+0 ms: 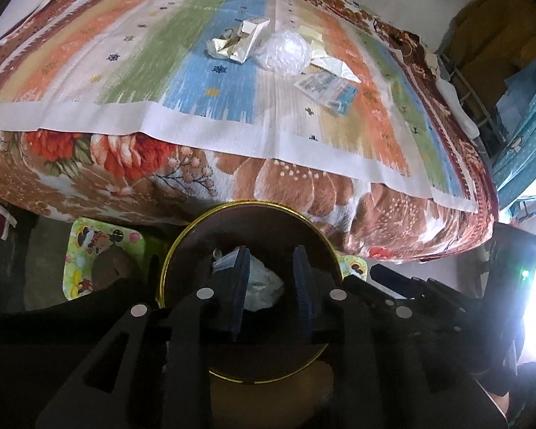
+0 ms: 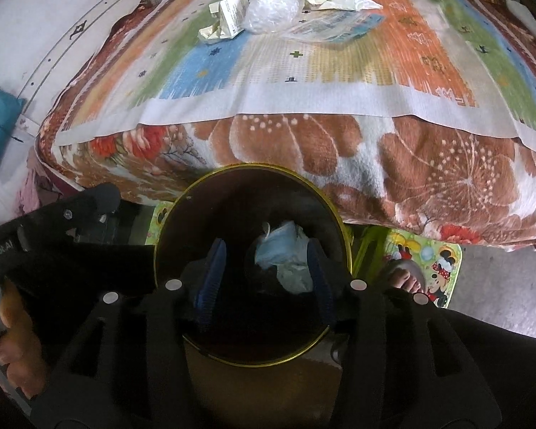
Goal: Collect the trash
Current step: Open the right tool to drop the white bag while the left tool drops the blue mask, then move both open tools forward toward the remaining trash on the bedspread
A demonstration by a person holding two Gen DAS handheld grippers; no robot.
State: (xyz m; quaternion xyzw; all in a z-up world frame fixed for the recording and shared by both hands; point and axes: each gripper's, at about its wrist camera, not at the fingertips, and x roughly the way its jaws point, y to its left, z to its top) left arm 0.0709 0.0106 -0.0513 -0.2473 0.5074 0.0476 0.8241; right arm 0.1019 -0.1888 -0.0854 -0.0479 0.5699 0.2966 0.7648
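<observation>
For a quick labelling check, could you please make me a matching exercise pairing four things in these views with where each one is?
Things:
1. crumpled blue and white trash
2. clear plastic ball
3. gold-rimmed bin
4. striped cloth

Places:
A. spread over the floral blanket
B. on the floor below the bed edge
C. inside the bin
D. on the striped cloth among paper scraps

Pairs: 1-C, 2-D, 3-B, 4-A

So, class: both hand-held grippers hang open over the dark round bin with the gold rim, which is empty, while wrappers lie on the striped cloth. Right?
Not quite. The dark round bin with the gold rim is not empty: the right wrist view shows crumpled pale blue and white trash inside. Both hand-held grippers do hang open, with wrappers on the striped cloth.
</observation>
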